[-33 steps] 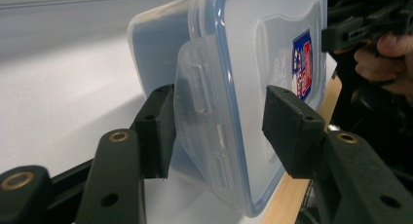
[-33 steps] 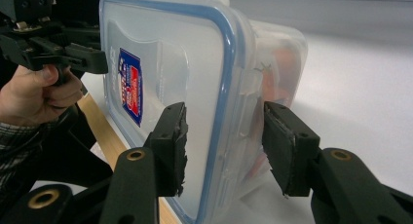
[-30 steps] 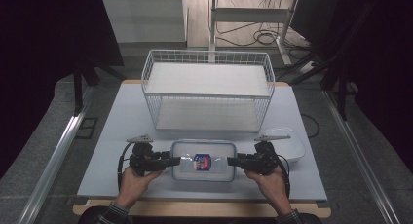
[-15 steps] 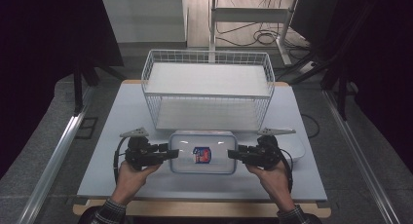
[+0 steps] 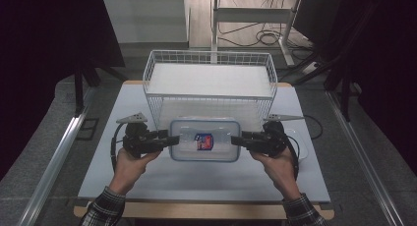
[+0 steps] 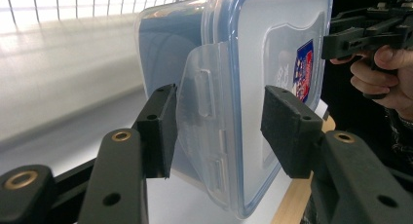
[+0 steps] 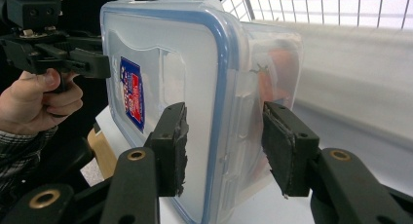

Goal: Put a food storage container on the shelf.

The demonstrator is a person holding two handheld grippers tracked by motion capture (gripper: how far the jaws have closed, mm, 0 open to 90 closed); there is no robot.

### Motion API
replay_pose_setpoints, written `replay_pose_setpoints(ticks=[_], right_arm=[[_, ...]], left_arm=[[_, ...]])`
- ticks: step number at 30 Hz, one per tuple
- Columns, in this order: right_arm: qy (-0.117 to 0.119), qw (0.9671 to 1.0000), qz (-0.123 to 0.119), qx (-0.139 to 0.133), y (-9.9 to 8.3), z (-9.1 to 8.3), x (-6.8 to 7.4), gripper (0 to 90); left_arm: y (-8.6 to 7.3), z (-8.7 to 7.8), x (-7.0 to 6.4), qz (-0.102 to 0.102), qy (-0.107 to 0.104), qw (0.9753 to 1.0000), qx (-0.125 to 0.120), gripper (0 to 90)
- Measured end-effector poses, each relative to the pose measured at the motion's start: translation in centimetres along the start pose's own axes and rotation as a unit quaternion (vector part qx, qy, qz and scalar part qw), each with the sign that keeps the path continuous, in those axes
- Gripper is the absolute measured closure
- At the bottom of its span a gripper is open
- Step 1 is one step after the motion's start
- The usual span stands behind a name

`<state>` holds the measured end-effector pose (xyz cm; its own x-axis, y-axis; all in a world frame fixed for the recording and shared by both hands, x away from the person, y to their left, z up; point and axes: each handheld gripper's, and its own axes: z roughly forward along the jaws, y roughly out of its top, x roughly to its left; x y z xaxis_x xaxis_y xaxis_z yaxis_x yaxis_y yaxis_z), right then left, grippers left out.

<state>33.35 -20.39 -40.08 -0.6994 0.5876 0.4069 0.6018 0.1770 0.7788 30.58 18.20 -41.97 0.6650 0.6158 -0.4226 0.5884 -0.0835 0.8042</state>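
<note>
Both claws, left claw (image 5: pixel 173 139) and right claw (image 5: pixel 236 139), clamp the short ends of my lidded container (image 5: pixel 204 139), near the bench's front edge before the wire basket (image 5: pixel 209 76). Next, I judge, a level lift into it.

We have carried the container (image 5: pixel 205 139) with both grippers upward in the frame, from lower centre to the basket's (image 5: pixel 209 83) front.

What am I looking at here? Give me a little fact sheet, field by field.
Held thing: clear plastic food container with blue-rimmed lid
Label: red and blue sticker on the lid
Left gripper: jaws around the container's left end flap
Right gripper: jaws around its right end
Behind: white wire basket
Surface: pale table
</note>
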Motion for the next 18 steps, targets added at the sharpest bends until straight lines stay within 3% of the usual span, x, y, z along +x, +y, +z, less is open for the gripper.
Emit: replay_pose_setpoints(ticks=[12,18], right_arm=[[0.000,0.9998,-0.009,-0.017,3.7,-0.5,0.3,53.0],[0.001,0.9993,-0.017,-0.032,6.4,-0.9,0.6,53.0]], left_arm=[[3.8,-0.9,-0.1,0.005,0.007,0.9998,-0.017,48.3],[6.4,-1.7,-0.2,0.014,0.011,0.9995,-0.028,48.2]])
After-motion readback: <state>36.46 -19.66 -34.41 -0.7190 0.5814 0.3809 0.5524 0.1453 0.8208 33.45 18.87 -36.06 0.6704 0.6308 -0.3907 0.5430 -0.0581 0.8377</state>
